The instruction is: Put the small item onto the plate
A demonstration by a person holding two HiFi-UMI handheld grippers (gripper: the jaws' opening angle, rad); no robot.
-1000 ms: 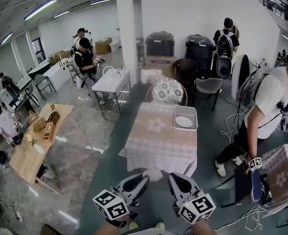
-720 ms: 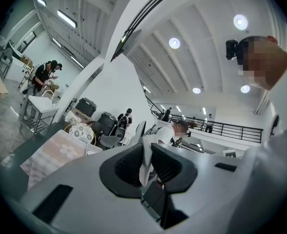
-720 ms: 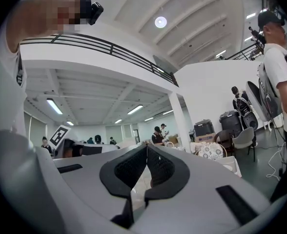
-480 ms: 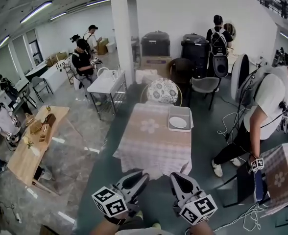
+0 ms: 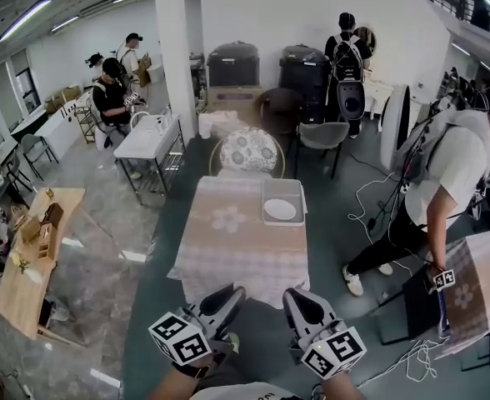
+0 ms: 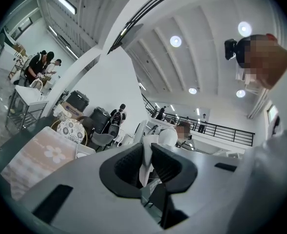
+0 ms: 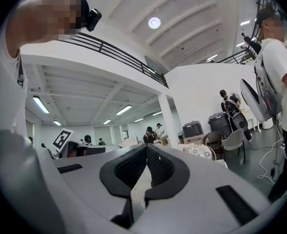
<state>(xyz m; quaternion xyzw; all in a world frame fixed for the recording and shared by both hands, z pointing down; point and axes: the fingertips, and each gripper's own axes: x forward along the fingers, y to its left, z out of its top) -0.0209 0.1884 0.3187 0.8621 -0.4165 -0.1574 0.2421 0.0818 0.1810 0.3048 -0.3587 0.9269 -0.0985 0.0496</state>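
A table with a pink checked cloth (image 5: 237, 244) stands ahead of me in the head view. On its far right corner sits a pale tray (image 5: 283, 182) holding a white plate (image 5: 280, 210). I can make out no small item. My left gripper (image 5: 222, 300) (image 6: 147, 147) and right gripper (image 5: 300, 302) (image 7: 146, 147) hover side by side short of the table's near edge, above the floor. The left jaws stand slightly apart with nothing between them. The right jaws meet at their tips and are empty.
A chair with a floral cushion (image 5: 247, 150) stands behind the table, a grey chair (image 5: 322, 136) to its right. A person in a white shirt (image 5: 445, 182) bends at the right beside another clothed table (image 5: 478, 286). Cables (image 5: 368, 215) trail on the floor. A wooden table (image 5: 28, 257) is at the left.
The table and tray have slid left and come nearer in the head view as I move towards them. Both grippers keep their place and jaw setting.
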